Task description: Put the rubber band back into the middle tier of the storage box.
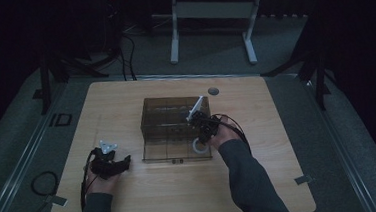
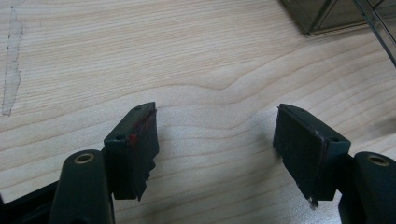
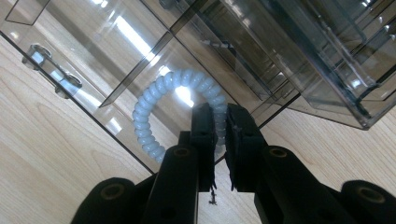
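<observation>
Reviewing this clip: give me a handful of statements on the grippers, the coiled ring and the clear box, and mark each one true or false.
1. The right gripper is shut on the pale coiled ring. True.
2. The left gripper holds the ring. False: its jaws stand wide apart over bare wood, with nothing between them.
3. The ring sits over the low front tray of the smoky clear box. True.
4. The box stands at the table's left edge. False: it is near the middle.
5. The left gripper is beside the box, apart from it. True: in the high view it rests at the box's left.
</observation>
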